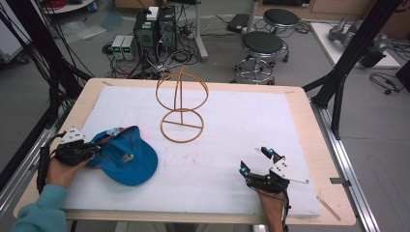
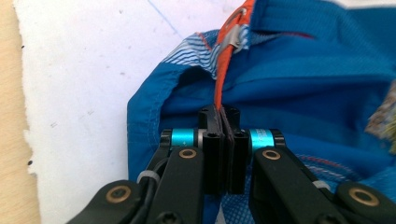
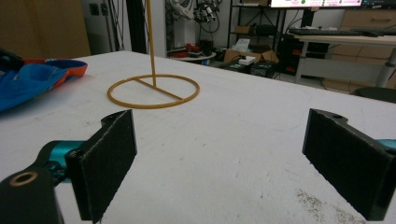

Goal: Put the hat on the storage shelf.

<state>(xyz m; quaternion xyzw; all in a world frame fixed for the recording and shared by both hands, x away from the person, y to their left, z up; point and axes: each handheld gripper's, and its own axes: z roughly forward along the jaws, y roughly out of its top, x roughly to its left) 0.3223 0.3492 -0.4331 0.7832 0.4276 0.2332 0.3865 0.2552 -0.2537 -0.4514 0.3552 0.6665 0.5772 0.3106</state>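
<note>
At the counter's (image 1: pixel 203 193) left edge, my left hand-held gripper (image 2: pixel 223 122) pinches the blue cap's (image 1: pixel 126 155) orange strap (image 2: pixel 223 65); wire stand (image 1: pixel 182 105) sits up-right, right hand-held gripper (image 1: pixel 258 162) gapes empty.

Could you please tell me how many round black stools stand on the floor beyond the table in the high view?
2. One stool stands just past the table's far edge, right of centre; the second stool stands farther back and slightly right of it. Others may be out of frame.

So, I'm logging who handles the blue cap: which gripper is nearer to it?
Left. The left gripper is shut on the blue cap at its orange strap; the right gripper rests open, well off to the cap's right.
</note>
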